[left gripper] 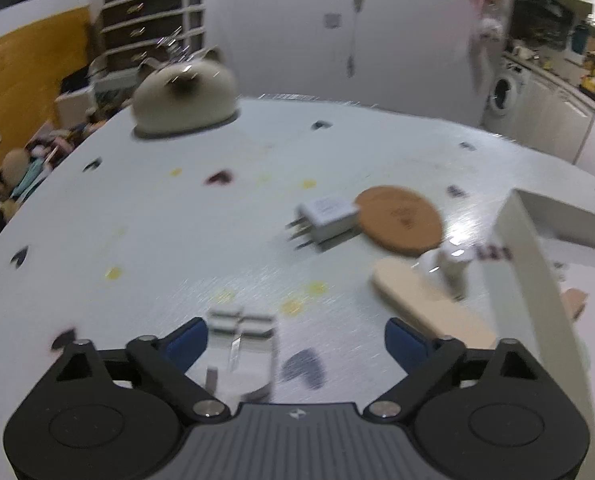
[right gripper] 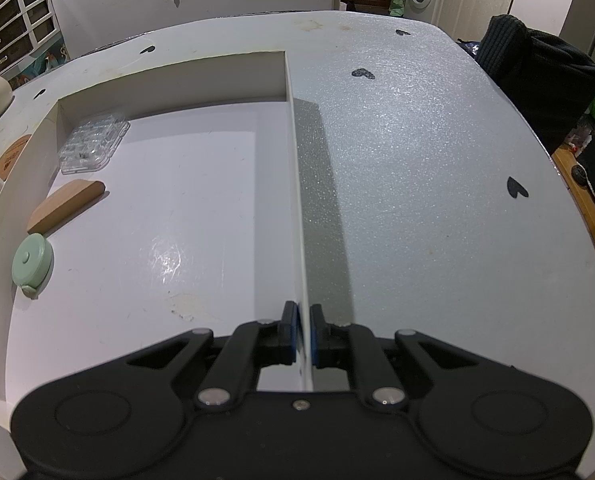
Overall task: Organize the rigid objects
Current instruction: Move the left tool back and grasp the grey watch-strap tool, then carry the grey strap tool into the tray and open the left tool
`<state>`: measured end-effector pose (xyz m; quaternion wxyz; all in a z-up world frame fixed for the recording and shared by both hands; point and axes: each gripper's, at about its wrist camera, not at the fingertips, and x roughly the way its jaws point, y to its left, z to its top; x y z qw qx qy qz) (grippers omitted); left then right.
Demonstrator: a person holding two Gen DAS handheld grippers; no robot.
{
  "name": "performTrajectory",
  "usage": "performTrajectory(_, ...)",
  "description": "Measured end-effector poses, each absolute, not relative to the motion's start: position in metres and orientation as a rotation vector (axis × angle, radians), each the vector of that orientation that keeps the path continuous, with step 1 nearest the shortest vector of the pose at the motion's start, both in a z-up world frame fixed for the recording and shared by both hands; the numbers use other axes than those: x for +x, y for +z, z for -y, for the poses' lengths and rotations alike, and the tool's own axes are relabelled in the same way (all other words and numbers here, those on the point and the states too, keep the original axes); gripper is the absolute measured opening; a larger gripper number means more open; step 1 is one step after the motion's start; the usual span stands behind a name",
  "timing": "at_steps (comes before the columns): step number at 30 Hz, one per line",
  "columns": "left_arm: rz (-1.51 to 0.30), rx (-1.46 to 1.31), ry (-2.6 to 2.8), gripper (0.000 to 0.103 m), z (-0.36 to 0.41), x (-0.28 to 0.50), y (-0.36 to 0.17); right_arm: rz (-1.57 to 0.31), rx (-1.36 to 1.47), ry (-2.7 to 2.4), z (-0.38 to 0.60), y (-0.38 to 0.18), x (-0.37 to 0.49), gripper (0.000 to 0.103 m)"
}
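Observation:
My left gripper (left gripper: 295, 342) is open above the table, over a clear plastic clip-like item (left gripper: 241, 344) lying between its fingers. Further off lie a white plug adapter (left gripper: 326, 216), a round cork coaster (left gripper: 399, 220), a pale wooden stick (left gripper: 425, 304) and a small white piece (left gripper: 445, 262). My right gripper (right gripper: 304, 334) is shut on the right wall of a shallow white box (right gripper: 295, 184). The box holds a clear plastic case (right gripper: 93, 144), a wooden block (right gripper: 67, 204) and a mint round tape measure (right gripper: 31, 262).
A cream cat-shaped holder (left gripper: 185, 94) stands at the table's far left. The box's edge (left gripper: 537, 264) shows at the right of the left wrist view. A dark cloth on a chair (right gripper: 537, 80) stands beyond the table's right edge. The table carries dark heart marks.

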<state>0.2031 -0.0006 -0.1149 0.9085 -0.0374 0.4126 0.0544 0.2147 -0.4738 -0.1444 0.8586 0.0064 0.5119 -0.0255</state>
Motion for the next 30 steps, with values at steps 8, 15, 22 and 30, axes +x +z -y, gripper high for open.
performTrajectory(8,-0.925,-0.093,0.168,0.074,-0.018,0.197,-0.136,-1.075,0.014,-0.053,0.474,-0.145,0.214,0.008)
performTrajectory(15,-0.926,-0.082,0.194,0.053,-0.020,0.195,-0.141,-1.075,0.014,-0.053,0.474,-0.145,0.214,0.008)
performTrajectory(22,-0.921,-0.071,0.202,0.049,-0.015,0.196,-0.139,-1.074,0.015,-0.053,0.474,-0.145,0.214,0.008)
performTrajectory(30,-0.869,-0.180,0.147,0.048,0.001,0.195,-0.121,-1.074,0.015,-0.052,0.474,-0.145,0.214,0.008)
